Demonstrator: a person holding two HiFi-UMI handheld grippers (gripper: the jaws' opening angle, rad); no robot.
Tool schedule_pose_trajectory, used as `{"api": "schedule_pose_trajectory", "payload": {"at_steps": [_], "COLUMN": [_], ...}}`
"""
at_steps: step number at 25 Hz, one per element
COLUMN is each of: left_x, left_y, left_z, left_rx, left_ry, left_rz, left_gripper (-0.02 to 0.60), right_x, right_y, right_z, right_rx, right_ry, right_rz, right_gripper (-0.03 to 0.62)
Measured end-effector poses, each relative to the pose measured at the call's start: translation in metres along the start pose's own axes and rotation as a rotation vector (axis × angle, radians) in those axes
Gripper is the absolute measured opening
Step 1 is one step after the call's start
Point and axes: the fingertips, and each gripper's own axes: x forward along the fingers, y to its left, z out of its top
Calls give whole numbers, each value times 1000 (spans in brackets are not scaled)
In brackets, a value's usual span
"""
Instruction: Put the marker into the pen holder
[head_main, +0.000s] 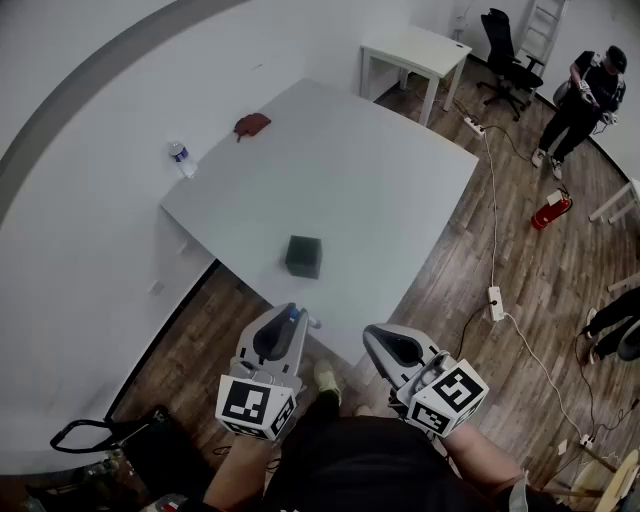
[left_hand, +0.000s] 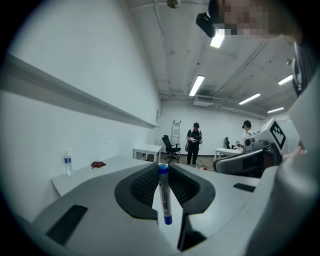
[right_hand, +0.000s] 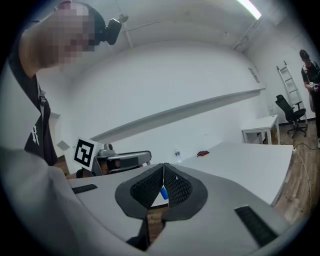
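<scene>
Squeezed upright between the jaws of the left tool (head_main: 291, 318): the marker (left_hand: 164, 195), blue cap on top. Right tool (head_main: 374, 336) with jaws pressed together, tips touching. Both tools up by the near edge of the white counter (head_main: 400, 190), above the wood floor (head_main: 470, 330). Dark pen holder (head_main: 303, 256) close to that edge, bare room all around it. Far back on the counter, well apart from the pen holder: a water bottle (head_main: 181, 158) and a red thing (head_main: 251, 124).
</scene>
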Motion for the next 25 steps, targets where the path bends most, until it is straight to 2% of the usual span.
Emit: {"api": "schedule_pose_trajectory", "payload": {"at_steps": [5, 11, 18, 25], "left_x": [40, 90, 144, 186], "left_y": [53, 91, 101, 109], "left_z": [1, -11, -61, -118], "left_rx": [62, 138, 280, 417], "left_ry": [9, 39, 141, 243], "left_rz": [8, -12, 8, 57], "left_gripper": [64, 64, 64, 64], "right_x": [46, 72, 81, 96], "right_y": [-15, -32, -62, -98], "right_z": [13, 21, 20, 25], "right_rx": [-2, 5, 34, 46], "right_ry": [0, 7, 22, 52], "right_rz": [-27, -93, -128, -90], "right_gripper": [15, 16, 17, 15]}}
